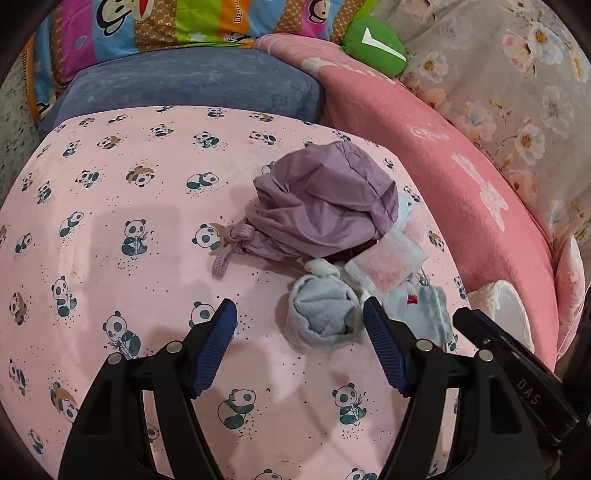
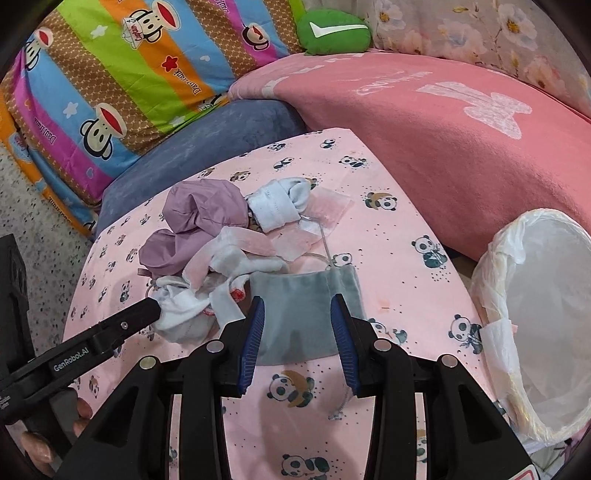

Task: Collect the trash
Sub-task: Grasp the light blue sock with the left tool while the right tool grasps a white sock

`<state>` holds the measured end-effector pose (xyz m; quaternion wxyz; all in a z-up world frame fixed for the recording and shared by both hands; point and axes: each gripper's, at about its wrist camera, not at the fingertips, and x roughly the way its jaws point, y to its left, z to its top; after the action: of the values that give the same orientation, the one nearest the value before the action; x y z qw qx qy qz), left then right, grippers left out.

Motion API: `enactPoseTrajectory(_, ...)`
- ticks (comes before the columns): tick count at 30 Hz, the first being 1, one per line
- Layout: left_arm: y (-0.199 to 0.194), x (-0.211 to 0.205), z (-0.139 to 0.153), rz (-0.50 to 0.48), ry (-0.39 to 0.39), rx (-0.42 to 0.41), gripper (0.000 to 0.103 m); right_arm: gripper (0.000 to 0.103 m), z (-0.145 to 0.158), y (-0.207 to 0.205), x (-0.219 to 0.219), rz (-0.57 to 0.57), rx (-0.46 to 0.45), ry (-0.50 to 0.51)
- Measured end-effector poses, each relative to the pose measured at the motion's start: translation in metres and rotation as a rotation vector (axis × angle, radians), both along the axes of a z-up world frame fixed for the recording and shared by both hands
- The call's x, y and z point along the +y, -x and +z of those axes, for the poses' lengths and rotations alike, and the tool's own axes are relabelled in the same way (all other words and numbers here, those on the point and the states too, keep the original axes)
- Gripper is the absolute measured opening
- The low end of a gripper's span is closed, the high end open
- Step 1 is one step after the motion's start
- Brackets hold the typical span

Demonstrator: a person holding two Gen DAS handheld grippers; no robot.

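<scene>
A pile of small items lies on the pink panda sheet (image 1: pixel 110 229). It holds a purple fabric bag (image 1: pixel 325 206), a pink see-through packet (image 1: pixel 384 262), a rolled light blue sock (image 1: pixel 321 317) and a grey drawstring pouch (image 2: pixel 303 314). My left gripper (image 1: pixel 300 314) stands open, and the blue sock lies just ahead, nearer its right finger, untouched by the pads. My right gripper (image 2: pixel 298 304) hangs part open over the flat grey pouch, its fingers astride it without pinching. In the right wrist view a finger (image 2: pixel 125 323) of the left gripper reaches the white socks (image 2: pixel 177 314).
A bin lined with a white plastic bag (image 2: pixel 535 314) stands off the bed's right edge. A pink blanket (image 2: pixel 461 147), a blue cushion (image 1: pixel 192 85), a striped cartoon quilt (image 2: pixel 110 74) and a green plush (image 2: pixel 332 31) ring the far side. A hand (image 2: pixel 81 410) shows at lower left.
</scene>
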<state>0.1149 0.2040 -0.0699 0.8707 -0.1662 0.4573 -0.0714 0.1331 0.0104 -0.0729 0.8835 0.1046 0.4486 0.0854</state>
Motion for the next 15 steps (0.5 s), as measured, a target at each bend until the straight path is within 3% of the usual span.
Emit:
enactPoseTrajectory(4,-0.007,0.004,0.004,0.016,0.007,-0.008,0.068,0.039,-0.002,-0.010,0.017,0.044,0.002,-0.011)
enactPoseTrajectory(10,-0.020,-0.006,-0.012,-0.004,-0.008,0.045,0.065,0.036,-0.013,-0.023,0.039,0.096,0.026,-0.015)
enactPoseTrajectory(15,-0.024,-0.009,-0.014,-0.030,0.029,0.052,0.056,0.016,-0.025,-0.028,0.049,0.125,0.058,-0.014)
